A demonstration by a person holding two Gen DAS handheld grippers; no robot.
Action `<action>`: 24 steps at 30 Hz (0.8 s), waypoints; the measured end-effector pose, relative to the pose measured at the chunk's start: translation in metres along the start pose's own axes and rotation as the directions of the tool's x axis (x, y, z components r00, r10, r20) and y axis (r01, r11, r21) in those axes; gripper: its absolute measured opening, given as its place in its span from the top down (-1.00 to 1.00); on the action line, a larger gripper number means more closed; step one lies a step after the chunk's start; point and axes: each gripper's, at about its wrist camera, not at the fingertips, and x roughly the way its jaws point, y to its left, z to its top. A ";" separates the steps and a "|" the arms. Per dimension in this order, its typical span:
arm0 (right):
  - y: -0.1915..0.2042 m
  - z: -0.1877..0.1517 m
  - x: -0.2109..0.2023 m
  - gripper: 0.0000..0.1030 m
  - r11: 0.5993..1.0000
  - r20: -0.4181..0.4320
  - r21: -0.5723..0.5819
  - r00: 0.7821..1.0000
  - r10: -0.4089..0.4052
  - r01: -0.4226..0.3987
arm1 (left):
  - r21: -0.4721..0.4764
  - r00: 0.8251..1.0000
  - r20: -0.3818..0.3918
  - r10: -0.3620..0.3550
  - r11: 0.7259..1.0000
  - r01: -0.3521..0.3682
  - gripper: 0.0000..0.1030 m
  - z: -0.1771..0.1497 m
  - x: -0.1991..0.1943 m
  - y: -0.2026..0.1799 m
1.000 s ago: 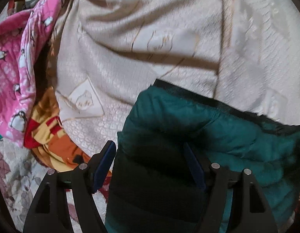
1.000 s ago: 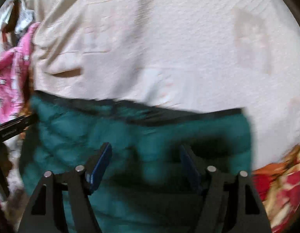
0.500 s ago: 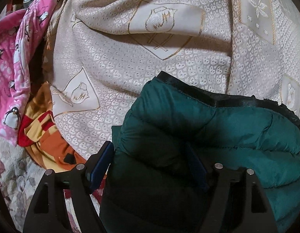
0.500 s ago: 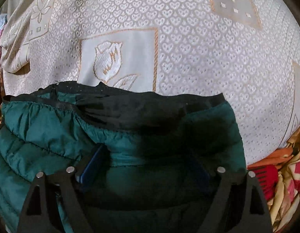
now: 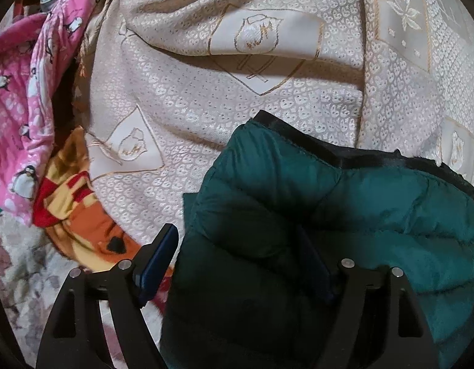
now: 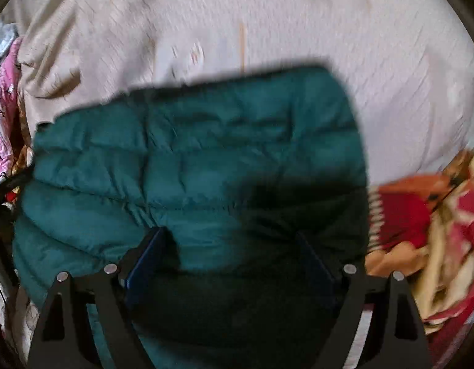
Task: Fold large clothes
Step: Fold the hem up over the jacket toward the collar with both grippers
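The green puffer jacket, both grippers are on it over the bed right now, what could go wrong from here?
1. The green puffer jacket is thick and slippery-looking; both the left gripper and the right gripper stand wide open around it, so it may slide out.
2. The cream patterned bedspread beneath is wrinkled and could get pinched along.
3. The right wrist view is blurred, so aim may be off.

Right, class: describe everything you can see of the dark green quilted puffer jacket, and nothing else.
The dark green quilted puffer jacket looks like smooth padded fabric stitched in horizontal channels, with a black band along its far edge. It lies bunched on the cream patterned bedspread. Its near part fills the gap between the spread fingers of the left hand-held gripper and of the right hand-held gripper. The right view is blurred.
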 end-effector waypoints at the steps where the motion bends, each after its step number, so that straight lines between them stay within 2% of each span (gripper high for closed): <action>1: 0.003 0.002 -0.001 -0.75 1.000 -0.003 -0.004 1.000 -0.012 0.012 | 0.001 1.000 -0.003 -0.002 1.000 0.002 0.00 -0.001 -0.007 0.001; 5: 0.007 0.006 -0.025 -0.75 1.000 0.003 0.012 1.000 0.019 -0.020 | 0.008 1.000 0.002 -0.029 1.000 0.029 0.00 -0.007 -0.034 0.005; 8: 0.007 -0.002 -0.054 -0.75 0.999 0.046 0.018 0.998 0.037 -0.038 | 0.020 0.999 0.025 -0.046 0.999 0.045 0.00 -0.016 -0.055 0.007; 12: 0.016 -0.022 -0.072 -0.75 0.998 0.032 -0.012 0.998 0.059 -0.058 | 0.026 0.997 0.026 -0.071 0.997 0.070 0.00 -0.032 -0.079 0.011; 16: 0.025 -0.044 -0.067 -0.75 0.997 0.013 -0.073 1.000 0.018 -0.017 | 0.031 0.997 0.010 -0.075 0.997 0.074 0.00 -0.051 -0.092 0.014; 18: 0.022 -0.050 -0.058 -0.75 0.998 -0.015 -0.067 1.000 0.006 -0.007 | 0.029 0.997 0.001 -0.072 0.997 0.072 0.00 -0.059 -0.093 0.016; 24: 0.022 -0.055 -0.043 -0.87 0.998 -0.042 -0.067 0.999 -0.021 0.018 | 0.013 0.995 -0.052 -0.080 0.997 0.081 0.00 -0.078 -0.073 0.019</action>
